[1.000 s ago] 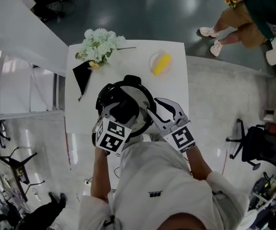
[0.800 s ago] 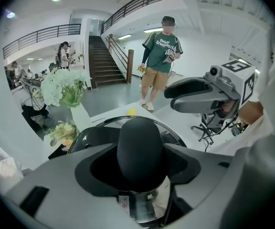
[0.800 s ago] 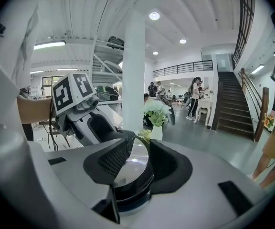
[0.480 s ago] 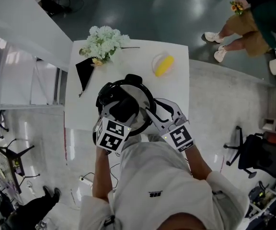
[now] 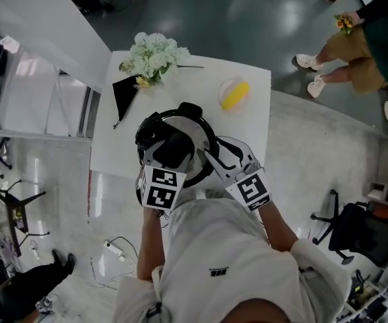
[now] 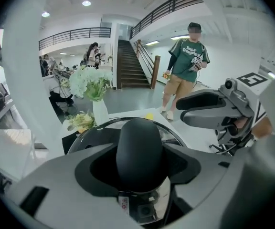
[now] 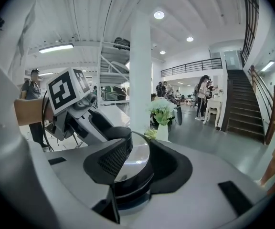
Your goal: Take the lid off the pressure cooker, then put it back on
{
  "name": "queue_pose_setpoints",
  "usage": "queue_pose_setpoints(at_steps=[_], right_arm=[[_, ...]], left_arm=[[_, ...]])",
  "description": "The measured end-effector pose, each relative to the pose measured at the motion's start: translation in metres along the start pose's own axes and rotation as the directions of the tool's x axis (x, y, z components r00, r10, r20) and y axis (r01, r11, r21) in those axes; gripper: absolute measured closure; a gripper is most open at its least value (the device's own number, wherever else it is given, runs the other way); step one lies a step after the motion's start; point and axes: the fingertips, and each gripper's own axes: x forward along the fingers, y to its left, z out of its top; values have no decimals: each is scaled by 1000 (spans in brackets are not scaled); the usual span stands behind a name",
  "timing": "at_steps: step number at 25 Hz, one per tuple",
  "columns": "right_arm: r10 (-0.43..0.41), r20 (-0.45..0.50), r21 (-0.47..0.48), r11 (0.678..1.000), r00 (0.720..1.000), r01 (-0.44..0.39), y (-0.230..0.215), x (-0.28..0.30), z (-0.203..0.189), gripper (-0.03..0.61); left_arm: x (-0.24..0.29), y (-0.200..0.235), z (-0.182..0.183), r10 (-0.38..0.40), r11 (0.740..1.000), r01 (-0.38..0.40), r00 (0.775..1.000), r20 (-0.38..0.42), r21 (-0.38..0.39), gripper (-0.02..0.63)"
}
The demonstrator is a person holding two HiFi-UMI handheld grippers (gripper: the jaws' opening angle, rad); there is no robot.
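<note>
The pressure cooker, with its shiny lid [image 5: 195, 132], stands on the white table [image 5: 251, 136] just in front of me. My left gripper [image 5: 174, 151] comes down on the lid from above. In the left gripper view its jaws [image 6: 140, 162] are shut on the black lid handle [image 6: 140, 147]. My right gripper [image 5: 211, 161] reaches in at the cooker's right edge. In the right gripper view its pads [image 7: 133, 165] clamp the cooker's rim [image 7: 136, 157] from both sides. The lid sits on the pot.
A vase of white flowers [image 5: 153, 54] and a black pouch [image 5: 123, 94] are at the table's far left. A clear bowl with something yellow [image 5: 234, 94] is at the far right. A person [image 5: 359, 36] stands beyond the table; an office chair [image 5: 356, 227] is on the right.
The left gripper has rolled a little about the lid handle while keeping its grip. Both hands stay in place on the cooker; the view has drifted slightly.
</note>
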Motion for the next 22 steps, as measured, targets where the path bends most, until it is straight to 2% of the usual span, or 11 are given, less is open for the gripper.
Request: queue_pose_setpoints(at_steps=[9, 14, 18, 22], right_arm=[[11, 14, 22, 1000, 1000, -12, -5, -1, -1, 428], [-2, 21, 32, 1000, 1000, 1, -7, -2, -2, 428], [-11, 46, 28, 1000, 999, 9, -7, -3, 2, 428], [-23, 86, 26, 999, 996, 21, -3, -8, 12, 428]], left_arm=[[-3, 3, 2, 140, 981, -134, 990, 29, -141, 327], [-4, 4, 3, 173, 977, -162, 982, 70, -142, 324], [-9, 3, 13, 176, 979, -155, 971, 163, -129, 294], [-31, 0, 29, 175, 984, -156, 938, 298, -87, 279]])
